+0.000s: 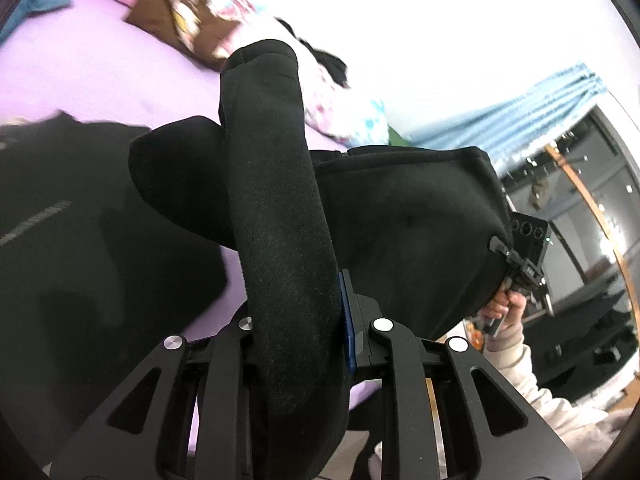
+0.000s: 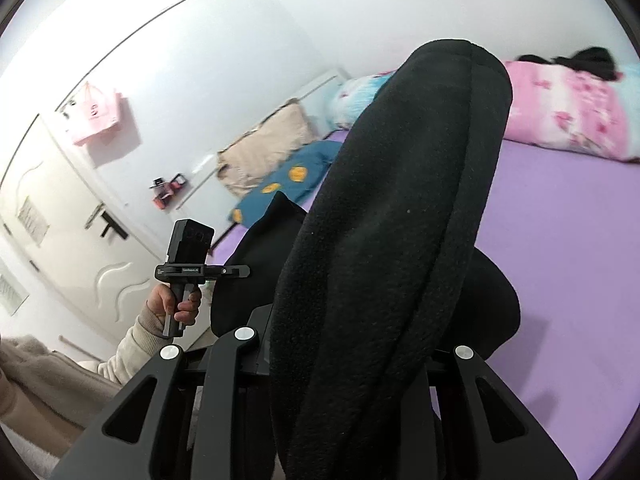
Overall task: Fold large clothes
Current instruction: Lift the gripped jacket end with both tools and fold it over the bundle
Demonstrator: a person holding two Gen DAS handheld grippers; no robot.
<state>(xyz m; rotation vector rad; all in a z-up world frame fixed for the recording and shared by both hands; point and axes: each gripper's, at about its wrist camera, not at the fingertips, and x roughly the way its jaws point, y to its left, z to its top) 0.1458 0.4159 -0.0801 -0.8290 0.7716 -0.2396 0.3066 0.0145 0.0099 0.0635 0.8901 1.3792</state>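
Both hand-held grippers (image 1: 280, 240) (image 2: 384, 240) clamp the black garment (image 1: 400, 220); only the right view shows the door (image 2: 80, 240).

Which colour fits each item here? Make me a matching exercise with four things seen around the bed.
Things:
1. garment clamped in the right tongs
2. bed sheet
3. floral quilt
4. pillow by the quilt

Colours:
A. purple
B. brown
C. black
D. pink

Pairs: 1-C, 2-A, 3-D, 4-B
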